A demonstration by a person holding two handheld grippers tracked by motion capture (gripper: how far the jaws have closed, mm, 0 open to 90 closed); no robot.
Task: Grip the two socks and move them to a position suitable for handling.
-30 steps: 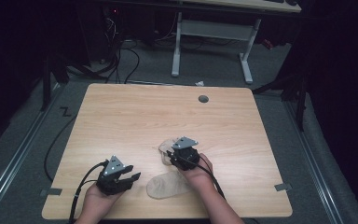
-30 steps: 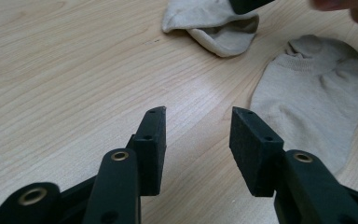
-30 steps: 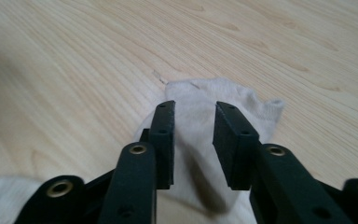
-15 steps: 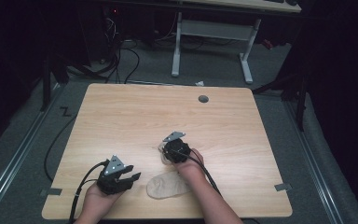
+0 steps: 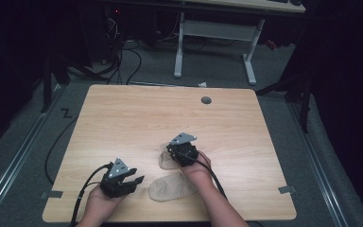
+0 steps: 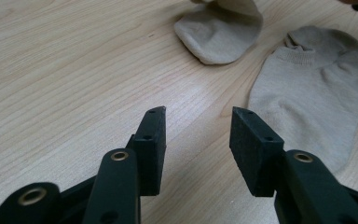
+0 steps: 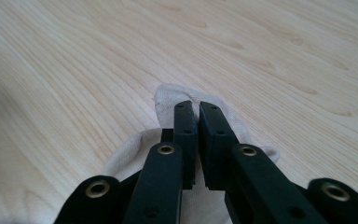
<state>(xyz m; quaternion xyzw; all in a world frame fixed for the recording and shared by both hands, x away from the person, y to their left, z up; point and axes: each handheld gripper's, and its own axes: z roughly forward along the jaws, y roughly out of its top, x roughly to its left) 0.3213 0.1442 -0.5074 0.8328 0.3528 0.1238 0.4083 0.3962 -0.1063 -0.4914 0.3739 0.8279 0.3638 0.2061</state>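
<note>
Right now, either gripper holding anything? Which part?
The right gripper is shut on a beige sock, pinching its fabric near an edge; which part is unclear. The left gripper is open and holds nothing; a second sock lies flat beside it.

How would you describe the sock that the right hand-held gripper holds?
On the wooden table, look near the front edge, right of middle. Two beige socks lie there; this sock is the farther one, bunched under the right hand-held gripper, whose jaws are shut on it. The other sock lies flat and free.

- Flat sock (image 5: 170,188) on the table (image 5: 123,118), near its front edge.
- Second sock (image 5: 166,161) just behind, under the right gripper (image 5: 182,150).
- Left gripper (image 5: 123,179) left of both socks.
</note>
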